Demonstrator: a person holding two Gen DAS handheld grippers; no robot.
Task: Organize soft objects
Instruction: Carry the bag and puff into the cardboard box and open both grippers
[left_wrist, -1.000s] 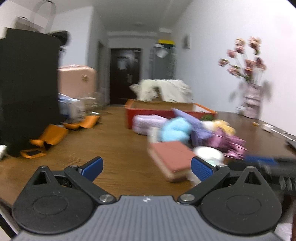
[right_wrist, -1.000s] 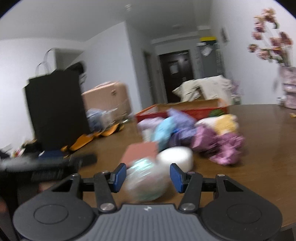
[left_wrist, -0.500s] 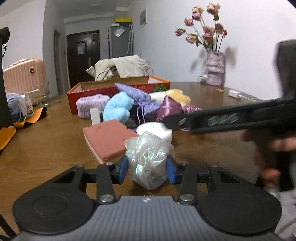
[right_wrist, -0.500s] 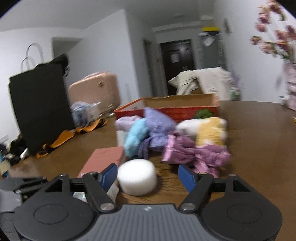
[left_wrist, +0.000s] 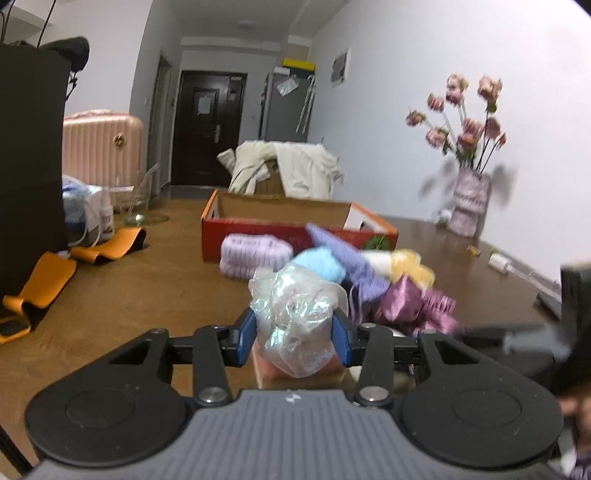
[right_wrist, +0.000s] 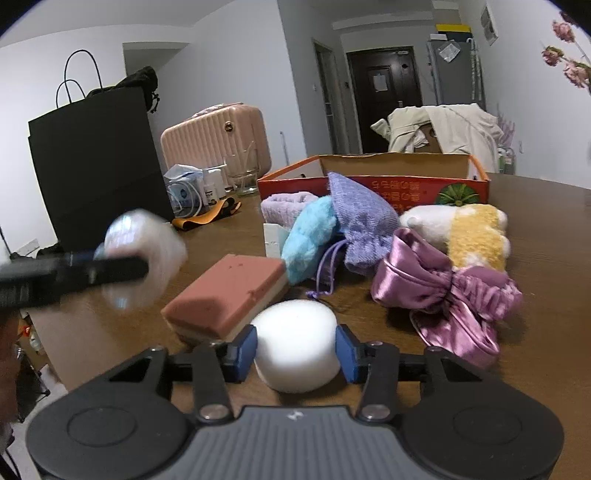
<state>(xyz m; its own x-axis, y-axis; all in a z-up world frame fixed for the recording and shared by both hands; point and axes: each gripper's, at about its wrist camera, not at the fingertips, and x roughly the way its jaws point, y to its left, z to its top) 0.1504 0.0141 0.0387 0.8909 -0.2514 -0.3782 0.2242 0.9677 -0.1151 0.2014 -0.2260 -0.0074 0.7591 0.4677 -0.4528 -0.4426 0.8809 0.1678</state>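
Note:
My left gripper (left_wrist: 295, 339) is shut on a crumpled iridescent plastic bundle (left_wrist: 295, 310) and holds it above the wooden table (left_wrist: 147, 295). In the right wrist view the same bundle (right_wrist: 155, 236) shows blurred at the left. The jaws of my right gripper (right_wrist: 295, 350) are closing, and its blue pads press both sides of a white round foam puff (right_wrist: 295, 332) on the table. Beside the puff lies a pink sponge block (right_wrist: 229, 291). Behind it is a pile: blue fluffy piece (right_wrist: 310, 236), purple pouch (right_wrist: 362, 221), satin scrunchie (right_wrist: 436, 291), yellow-white plush (right_wrist: 472, 232), lilac towel roll (right_wrist: 284, 203). An open red box (right_wrist: 406, 188) stands behind the pile.
A tall black bag (right_wrist: 96, 166) and a pink suitcase (right_wrist: 214, 140) stand at the left. Orange straps (left_wrist: 44, 280) and small bottles (right_wrist: 214, 188) lie near them. A vase of flowers (left_wrist: 469, 206) is at the far right of the table.
The bundle passed from my right gripper to my left, which shut on it and lifted it. My right gripper moved to the white puff and closed around it.

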